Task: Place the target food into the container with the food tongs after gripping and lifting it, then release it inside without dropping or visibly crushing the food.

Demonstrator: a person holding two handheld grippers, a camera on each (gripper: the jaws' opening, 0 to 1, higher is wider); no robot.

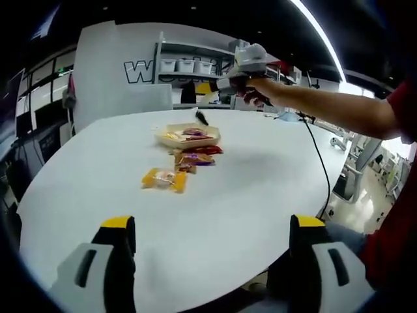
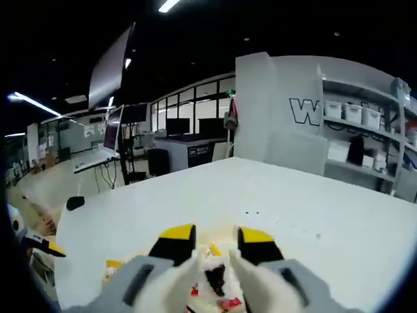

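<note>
A shallow beige container [image 1: 189, 137] sits near the table's far side with a few wrapped snacks in it. Just in front of it lie red and purple snack packets [image 1: 196, 157], and nearer still a yellow packet [image 1: 165, 179]. A person's hand holds my right gripper [image 1: 229, 83] above the container, and the dark tips of the food tongs [image 1: 201, 118] hang just over its far rim. In the right gripper view, the right gripper [image 2: 215, 240] is shut on the pale tongs [image 2: 218, 277], above packets; I cannot tell whether the tips hold food. My left gripper [image 1: 212, 235] is open, low and near.
The round white table [image 1: 98, 163] has its edge close to my left jaws. A black cable [image 1: 319, 163] runs over its right side. A person's arm [image 1: 326, 104] reaches across from the right. Shelves with white bins [image 1: 186, 65] and a white wall stand beyond the table.
</note>
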